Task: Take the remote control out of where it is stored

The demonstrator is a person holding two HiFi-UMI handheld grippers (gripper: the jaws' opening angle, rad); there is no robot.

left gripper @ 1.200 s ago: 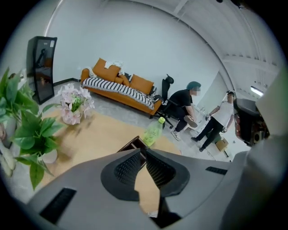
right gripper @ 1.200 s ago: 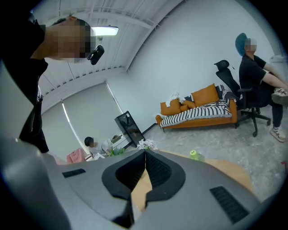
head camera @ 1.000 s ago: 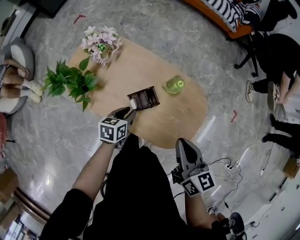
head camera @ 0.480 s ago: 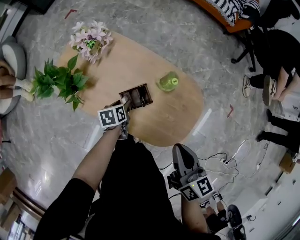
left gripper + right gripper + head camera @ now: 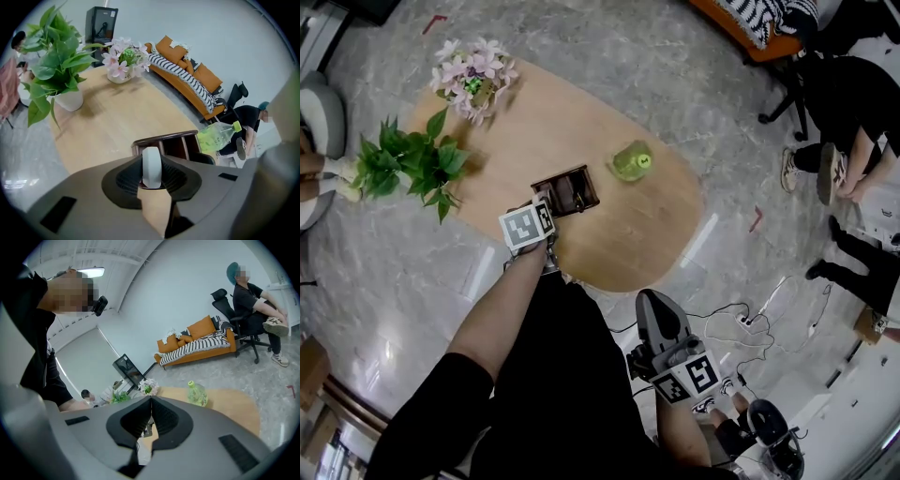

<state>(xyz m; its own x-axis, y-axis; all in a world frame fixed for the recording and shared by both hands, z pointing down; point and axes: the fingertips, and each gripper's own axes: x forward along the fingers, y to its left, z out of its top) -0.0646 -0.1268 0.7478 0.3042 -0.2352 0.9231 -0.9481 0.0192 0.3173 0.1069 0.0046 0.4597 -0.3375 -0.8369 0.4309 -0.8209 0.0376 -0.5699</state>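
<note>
A white remote control (image 5: 151, 161) stands on end at the near end of the dark wooden storage box (image 5: 174, 143). My left gripper (image 5: 151, 172) is shut on it; its jaws have just been closing with the remote between the pads. The remote's lower part is hidden by the jaws. In the head view the left gripper (image 5: 546, 201) points steeply down at the left end of the box (image 5: 569, 190) on the wooden table (image 5: 614, 234). My right gripper (image 5: 649, 307) hangs off the table's near edge, shut and empty (image 5: 150, 404).
A green plastic bottle (image 5: 631, 161) lies right of the box. A leafy pot plant (image 5: 408, 164) and a pink flower pot (image 5: 469, 80) stand at the table's left end. Cables and a power strip (image 5: 741, 323) lie on the floor at right. Seated people are at the far right.
The left gripper has come down and tipped more steeply onto the left end of the box. The right gripper has kept about the same place.
</note>
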